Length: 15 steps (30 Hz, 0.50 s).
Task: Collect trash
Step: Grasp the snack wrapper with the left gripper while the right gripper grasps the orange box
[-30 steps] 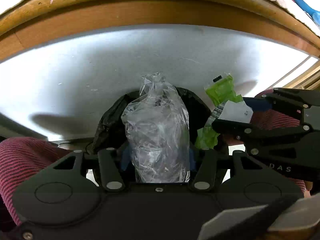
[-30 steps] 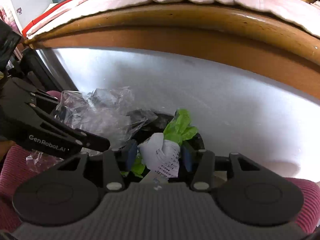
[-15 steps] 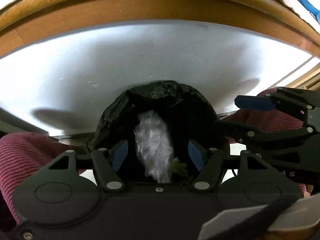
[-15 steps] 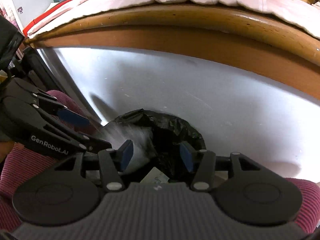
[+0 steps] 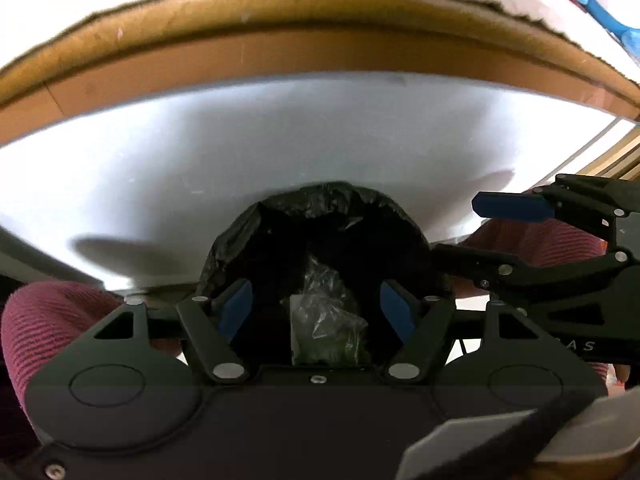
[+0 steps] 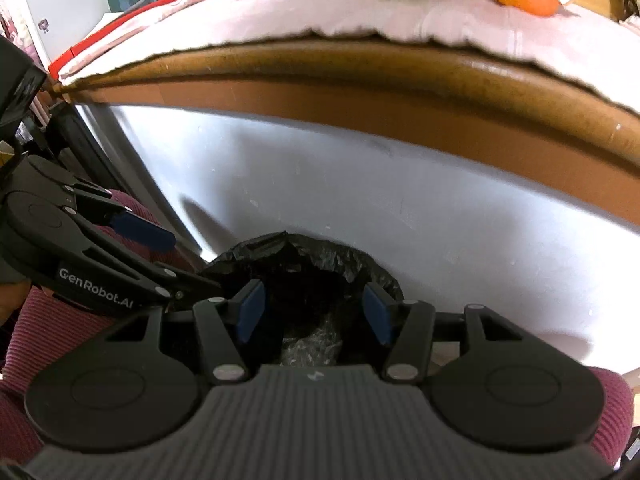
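Both hand-held grippers are held over a black-lined bin (image 5: 332, 216), the left gripper (image 5: 316, 306) and right gripper (image 6: 313, 312) each with jaws spread and nothing between the pads. The jaws have just been opening. A crumpled clear plastic bag (image 5: 326, 312) is seen below them inside the liner. The drop-off step is judged complete; more litter on the cloth-covered table (image 6: 360, 20) beyond would next have to be reached.
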Each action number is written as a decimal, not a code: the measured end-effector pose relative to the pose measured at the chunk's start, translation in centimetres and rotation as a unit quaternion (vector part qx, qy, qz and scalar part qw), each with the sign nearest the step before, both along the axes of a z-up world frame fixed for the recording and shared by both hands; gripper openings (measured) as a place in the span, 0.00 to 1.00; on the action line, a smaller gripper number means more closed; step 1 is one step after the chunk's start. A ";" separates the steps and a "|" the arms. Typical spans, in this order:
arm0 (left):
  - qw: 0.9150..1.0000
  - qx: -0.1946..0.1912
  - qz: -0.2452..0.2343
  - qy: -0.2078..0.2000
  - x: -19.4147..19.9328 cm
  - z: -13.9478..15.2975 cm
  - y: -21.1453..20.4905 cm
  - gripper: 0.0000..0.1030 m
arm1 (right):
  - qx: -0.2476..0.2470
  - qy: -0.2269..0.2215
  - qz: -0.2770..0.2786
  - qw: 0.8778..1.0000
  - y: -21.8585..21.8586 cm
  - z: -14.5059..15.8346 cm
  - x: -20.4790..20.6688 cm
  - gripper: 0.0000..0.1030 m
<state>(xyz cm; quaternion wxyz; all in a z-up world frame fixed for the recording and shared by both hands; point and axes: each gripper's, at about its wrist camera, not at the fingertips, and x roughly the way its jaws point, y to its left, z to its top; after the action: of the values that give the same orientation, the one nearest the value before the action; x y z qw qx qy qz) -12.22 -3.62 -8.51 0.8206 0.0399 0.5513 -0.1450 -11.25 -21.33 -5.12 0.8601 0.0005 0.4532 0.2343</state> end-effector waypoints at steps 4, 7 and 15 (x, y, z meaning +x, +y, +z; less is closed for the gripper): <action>1.000 -0.013 -0.008 -0.028 -0.5 2.0 0.1 0.67 | 0.013 -0.018 0.003 1.000 -0.3 1.7 -0.3 0.68; 0.998 -0.030 -0.019 -0.048 -1.0 4.1 0.5 0.68 | 0.017 -0.042 0.017 0.999 -0.5 3.7 -0.6 0.71; 0.990 -0.047 -0.041 -0.125 -2.9 10.2 2.1 0.72 | 0.022 -0.103 0.036 0.994 -1.5 8.6 -0.3 0.74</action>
<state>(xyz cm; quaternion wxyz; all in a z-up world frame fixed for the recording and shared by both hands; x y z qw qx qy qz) -15.08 -1.52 1.73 0.8776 0.0417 0.4349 -0.1976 -11.56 -22.87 3.47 0.8929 -0.0204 0.3569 0.2737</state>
